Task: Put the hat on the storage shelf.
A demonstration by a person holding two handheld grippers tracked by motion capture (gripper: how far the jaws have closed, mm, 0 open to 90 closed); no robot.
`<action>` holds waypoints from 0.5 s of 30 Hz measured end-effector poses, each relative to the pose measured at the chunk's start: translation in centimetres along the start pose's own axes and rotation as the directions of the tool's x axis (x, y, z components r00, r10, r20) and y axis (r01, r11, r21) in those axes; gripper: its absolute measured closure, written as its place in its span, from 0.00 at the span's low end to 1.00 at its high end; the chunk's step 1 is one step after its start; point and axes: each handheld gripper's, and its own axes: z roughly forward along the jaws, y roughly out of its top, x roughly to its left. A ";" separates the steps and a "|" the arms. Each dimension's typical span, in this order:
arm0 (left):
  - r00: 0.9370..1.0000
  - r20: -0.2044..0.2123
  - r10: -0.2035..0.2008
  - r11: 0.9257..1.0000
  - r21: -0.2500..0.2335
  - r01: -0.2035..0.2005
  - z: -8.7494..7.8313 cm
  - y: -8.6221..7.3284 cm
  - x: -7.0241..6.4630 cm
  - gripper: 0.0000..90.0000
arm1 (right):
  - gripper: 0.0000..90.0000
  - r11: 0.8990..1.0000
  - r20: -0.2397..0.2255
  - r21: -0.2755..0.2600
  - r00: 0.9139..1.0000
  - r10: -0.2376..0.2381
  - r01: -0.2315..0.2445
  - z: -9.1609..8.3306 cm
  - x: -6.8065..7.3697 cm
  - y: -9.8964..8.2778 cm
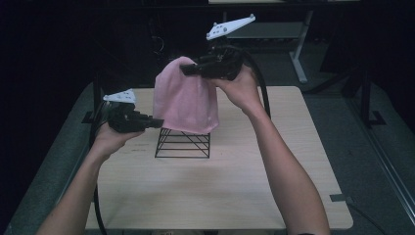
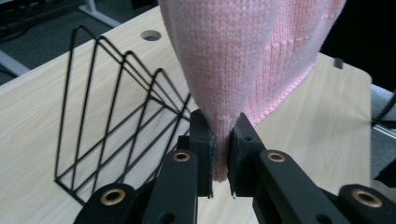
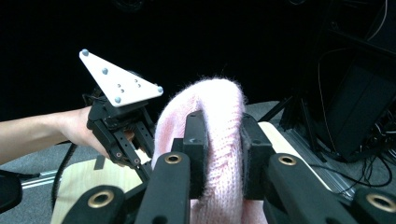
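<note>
**Hat slung between both tongs, above the wire rack**

Here, from the high view, you hold the pink knit hat [image 1: 185, 98] off the table between both tongs. Your right gripper [image 1: 188, 69] is the higher and farther one, clamped on the hat's rounded top; your left gripper [image 1: 157, 123] sits lower and nearer you, at the hat's lower left edge. So the hat's long axis runs down and toward you from the right tongs to the left. The black wire rack [image 1: 182, 143] stands on the wooden table [image 1: 220, 191] directly beneath the hat's hem, just beside the left tongs. My read is that any lowering onto the rack turns on that drop.

In the left gripper view, your left gripper [image 2: 223, 149] has its jaws nearly closed on a pinched corner of the hat [image 2: 224, 60], which rises up and away from them. The rack [image 2: 112, 121] lies to the left of the jaws, close by.

In the right gripper view, your right gripper [image 3: 223, 154] is closed on a thick fold of the hat [image 3: 212, 107], which bulges over and between the jaws. Beyond it, to the left, your other hand [image 3: 86, 126] holds the left gripper [image 3: 144, 168], lower down.
</note>
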 end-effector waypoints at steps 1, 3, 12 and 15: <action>1.000 -0.004 0.000 1.000 0.003 0.000 0.1 0.0 0.1 0.90 | 0.84 1.000 0.005 0.004 1.000 0.007 -0.007 0.1 -0.3 -0.1; 1.000 -0.019 0.005 1.000 0.012 -0.004 0.4 0.1 0.3 0.90 | 0.84 1.000 0.010 0.007 1.000 0.004 -0.004 0.2 -0.5 -0.2; 0.999 -0.044 -0.008 1.000 0.014 0.008 1.3 0.3 1.2 0.90 | 0.84 1.000 0.041 0.019 0.999 0.013 -0.014 0.8 -1.9 -0.3; 0.999 -0.052 -0.016 1.000 0.015 0.017 1.4 0.2 1.5 0.90 | 0.84 1.000 0.045 0.019 0.999 0.012 -0.013 1.2 -2.4 -0.6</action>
